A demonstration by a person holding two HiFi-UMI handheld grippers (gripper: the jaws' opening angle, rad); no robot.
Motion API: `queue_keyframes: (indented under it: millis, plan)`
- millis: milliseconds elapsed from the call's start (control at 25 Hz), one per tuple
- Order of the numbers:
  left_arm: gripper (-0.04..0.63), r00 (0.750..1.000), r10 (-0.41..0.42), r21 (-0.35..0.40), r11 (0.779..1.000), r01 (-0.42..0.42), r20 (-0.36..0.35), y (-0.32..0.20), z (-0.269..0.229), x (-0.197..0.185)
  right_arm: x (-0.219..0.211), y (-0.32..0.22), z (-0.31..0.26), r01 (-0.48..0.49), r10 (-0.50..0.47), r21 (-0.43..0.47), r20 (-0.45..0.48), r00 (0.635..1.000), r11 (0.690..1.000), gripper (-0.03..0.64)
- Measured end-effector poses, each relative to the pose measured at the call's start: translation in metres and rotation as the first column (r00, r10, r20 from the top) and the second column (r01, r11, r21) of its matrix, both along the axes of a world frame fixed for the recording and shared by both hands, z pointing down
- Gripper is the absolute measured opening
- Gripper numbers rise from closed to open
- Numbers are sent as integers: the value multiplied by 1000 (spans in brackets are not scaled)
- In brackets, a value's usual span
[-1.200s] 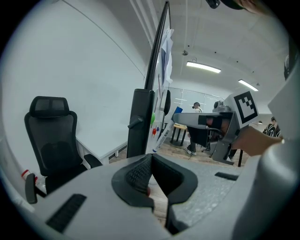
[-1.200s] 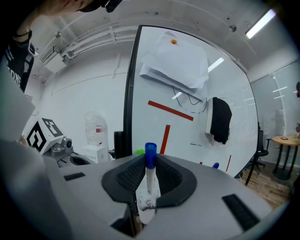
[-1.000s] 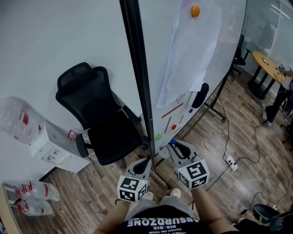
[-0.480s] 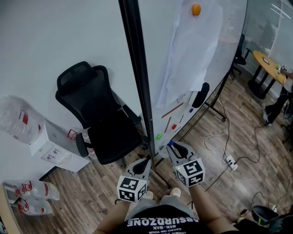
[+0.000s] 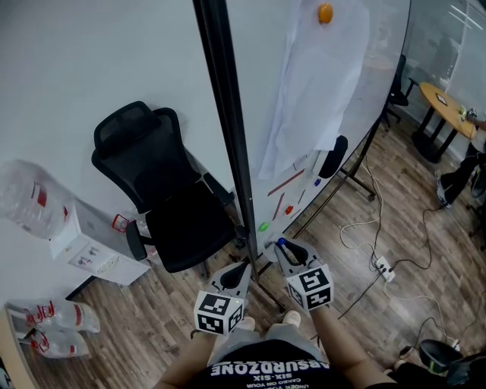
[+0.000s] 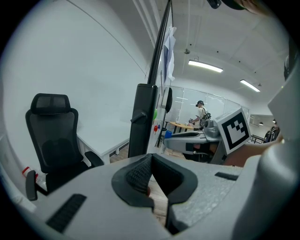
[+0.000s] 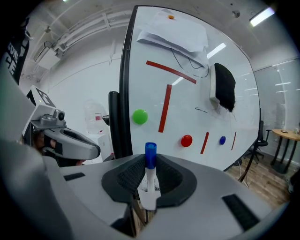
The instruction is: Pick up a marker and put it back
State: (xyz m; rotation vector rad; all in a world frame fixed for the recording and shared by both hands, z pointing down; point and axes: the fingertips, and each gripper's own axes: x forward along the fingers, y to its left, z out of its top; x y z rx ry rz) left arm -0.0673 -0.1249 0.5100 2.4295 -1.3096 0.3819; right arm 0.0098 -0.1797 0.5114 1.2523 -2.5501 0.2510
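Right gripper has the marker pinched between its jaws. It's a white barrel with a blue cap, sitting upright in the middle of the pads, and the cap sticks out past the tips toward the whiteboard. So the marker is off the board and in the gripper, low down near the board's bottom edge. Can't tell if the cap actually touches the board.

Left gripper sits just beside the right one, a bit lower in the head view. Its jaws are pressed together with nothing between them. It points at the black post on the board's edge, with the black office chair off to its left.

On the board in the right gripper view:
- a green magnet just above and left of the cap
- a red magnet and a small blue magnet further right
- a few red strips
- a black eraser stuck higher up
- loose paper sheets hanging near the top under an orange magnet

The floor is wood planks, with a white power strip and its cables to the right. Clear water jugs are by the wall on the far left.
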Motion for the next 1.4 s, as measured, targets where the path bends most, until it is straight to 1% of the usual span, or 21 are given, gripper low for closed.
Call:
queue_keyframes:
  millis: [880,1320,1400]
  plan:
    - [4,1000,17,-9,1000,-17,1,0,2,3,2,5,34,6,-9,-66,-50,999,998,69]
    - [5,1000,13,-8,1000,-13,4,2,2,2,5,6,35,-4,1,-65,-45,999,998,90]
    - [3,1000,12,-6,1000,-12,4,3,1,2,6,5,31,-8,6,-56,-35,999,998,104]
